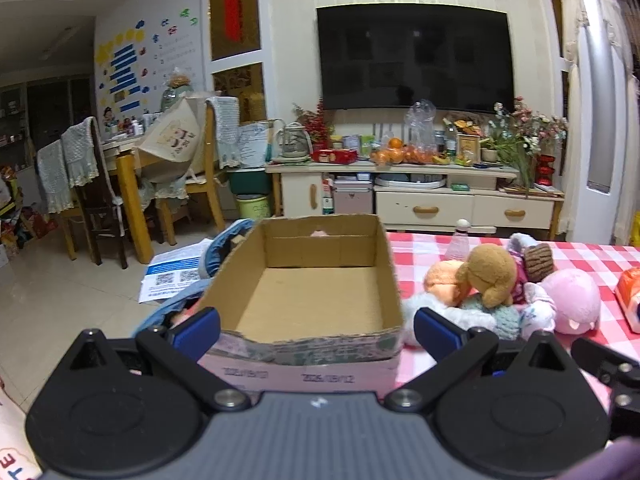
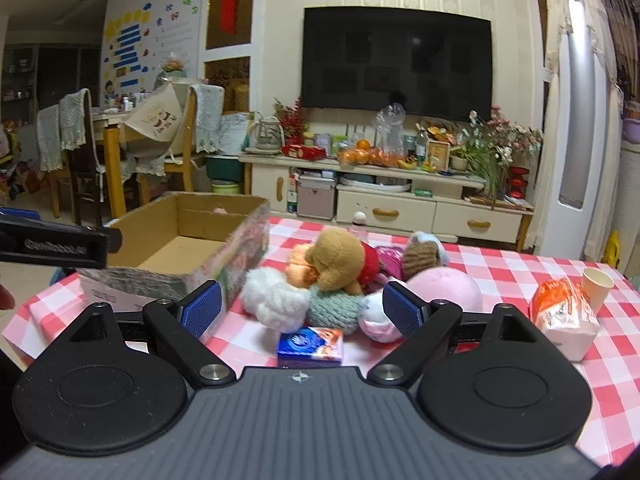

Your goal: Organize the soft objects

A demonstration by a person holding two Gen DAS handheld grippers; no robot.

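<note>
Both tools are released and grasp nothing. The left tool (image 1: 316, 330) hangs over the near wall of the box (image 1: 312, 300), its blue pads spread wide to either side of that wall, and the box interior in view is bare cardboard. The box sits at the left end of the table (image 2: 520, 272), which is covered in a red-and-white checked cloth. The soft toys lie in a heap on the table just to the right of the box, outside it: a brown bear (image 2: 340, 260) on top, an orange plush (image 2: 302, 270) under it, a white fluffy toy (image 2: 276, 300) and a green knitted ball (image 2: 332, 310) at the front, a pink ball (image 2: 446, 294) to the right, and a brown knitted piece (image 2: 420, 256) at the back. The right tool (image 2: 302, 312) is pointed at this heap from the near side, its pads apart and short of the toys; the white fluffy toy and the green ball show between them. A small blue packet (image 2: 311, 346) lies on the cloth just before the heap. Farther right are an orange-and-white pack (image 2: 564, 316) and a paper cup (image 2: 596, 286) beside it. The left tool's black body shows at the left edge of the right wrist view, in front of the box.
</note>
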